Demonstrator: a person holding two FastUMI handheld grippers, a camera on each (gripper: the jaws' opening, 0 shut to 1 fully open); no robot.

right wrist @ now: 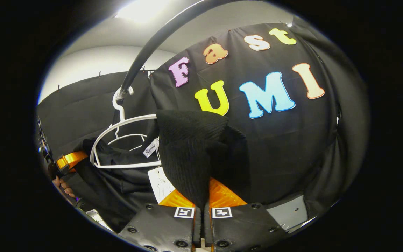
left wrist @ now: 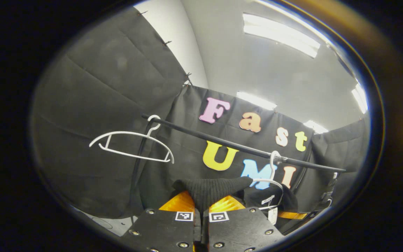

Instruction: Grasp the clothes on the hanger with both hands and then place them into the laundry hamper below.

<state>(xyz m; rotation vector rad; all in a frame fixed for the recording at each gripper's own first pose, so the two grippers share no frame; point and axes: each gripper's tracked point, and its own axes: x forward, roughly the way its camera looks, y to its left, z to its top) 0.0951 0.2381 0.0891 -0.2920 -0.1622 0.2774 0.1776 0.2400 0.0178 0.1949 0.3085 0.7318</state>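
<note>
Cloth-walled booth (left wrist: 110, 87) with clothes rail (left wrist: 229, 143)

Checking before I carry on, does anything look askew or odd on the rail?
The black knit garment is half off its white plastic hanger, bunched and pulled to one side, with both tools shut on it. The other white hanger hangs bare and tilted on the black rail.

Open air across the upper half of the left gripper view, above the black rail (left wrist: 243, 147) running from centre left down to lower right. Bare white hanger (left wrist: 131, 145) hooked at the rail's left end, blocking the centre-left. Second white hanger (left wrist: 273, 175) at lower right, black garment (left wrist: 212, 190) bunched just beside it. In the right gripper view, garment (right wrist: 194, 150) and hanger (right wrist: 124, 140) crowding centre and left; clear room at right before the cloth wall (right wrist: 292, 147).
</note>
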